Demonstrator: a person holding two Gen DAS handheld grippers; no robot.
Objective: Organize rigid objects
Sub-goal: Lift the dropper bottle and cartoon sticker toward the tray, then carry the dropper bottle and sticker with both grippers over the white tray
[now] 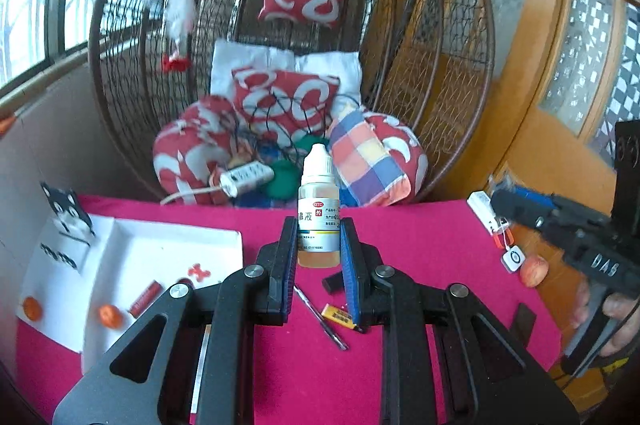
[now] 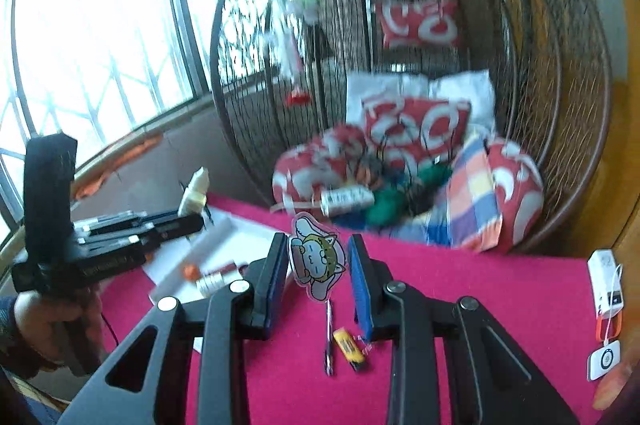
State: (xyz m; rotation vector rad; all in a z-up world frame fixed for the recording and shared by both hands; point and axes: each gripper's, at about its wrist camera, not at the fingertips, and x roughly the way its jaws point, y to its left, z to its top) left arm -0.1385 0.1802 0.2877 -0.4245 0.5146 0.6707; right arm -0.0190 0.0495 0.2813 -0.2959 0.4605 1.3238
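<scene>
My left gripper (image 1: 319, 245) is shut on a small dropper bottle (image 1: 319, 213) of yellowish liquid with a white cap, held upright above the pink table (image 1: 420, 257). My right gripper (image 2: 318, 265) is shut on a flat cartoon cat figure (image 2: 316, 257), held upright over the table. A white tray (image 1: 120, 249) lies at the left with a red cylinder (image 1: 145, 299), orange balls (image 1: 110, 316) and a red charm inside. A pen (image 2: 329, 337) and a yellow eraser (image 2: 349, 345) lie on the cloth below both grippers.
A wicker hanging chair (image 1: 440, 65) with red and checked cushions stands behind the table. A white device with tags (image 2: 606, 281) sits at the table's right edge, with a peach-coloured ball (image 1: 534, 270) nearby. A dark block (image 1: 332, 284) lies near the bottle. A window is at left.
</scene>
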